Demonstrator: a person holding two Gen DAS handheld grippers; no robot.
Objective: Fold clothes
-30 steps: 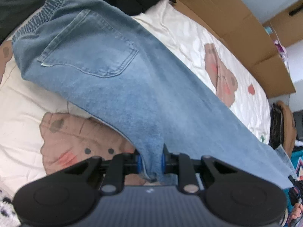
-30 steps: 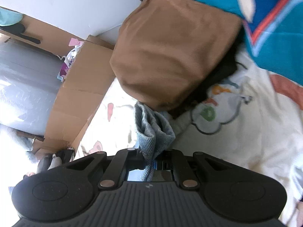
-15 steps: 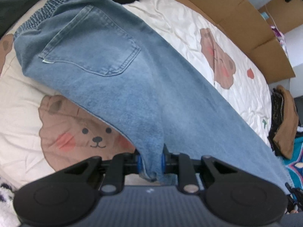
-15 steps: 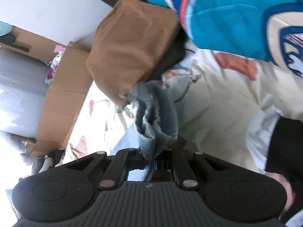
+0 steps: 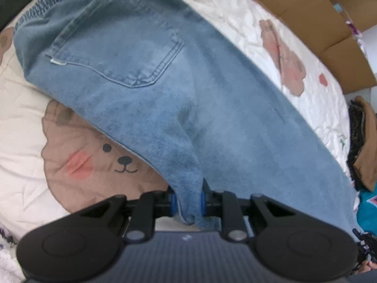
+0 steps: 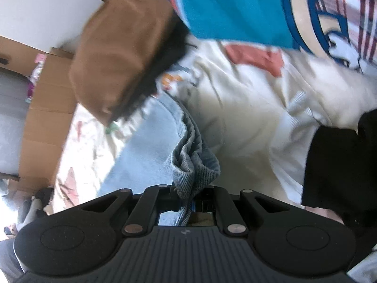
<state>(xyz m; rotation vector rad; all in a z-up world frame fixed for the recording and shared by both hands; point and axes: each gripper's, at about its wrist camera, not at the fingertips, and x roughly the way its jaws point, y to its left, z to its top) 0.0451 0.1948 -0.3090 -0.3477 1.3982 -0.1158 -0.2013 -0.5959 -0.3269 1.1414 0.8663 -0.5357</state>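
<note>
Jeans, one pair, between two clamped tongs, left and right

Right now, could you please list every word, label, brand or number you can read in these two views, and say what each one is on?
No text is readable in either view.
Small pale tag on the back pocket of the blue denim jeans: too small to read.
Small mark on the left gripper body: illegible.
Teal printed cartoon garment: artwork only, blurred.

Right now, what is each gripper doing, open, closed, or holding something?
Left gripper: closed on a fold of the blue jeans.
Right gripper: closed on a bunched end of the same jeans.
</note>
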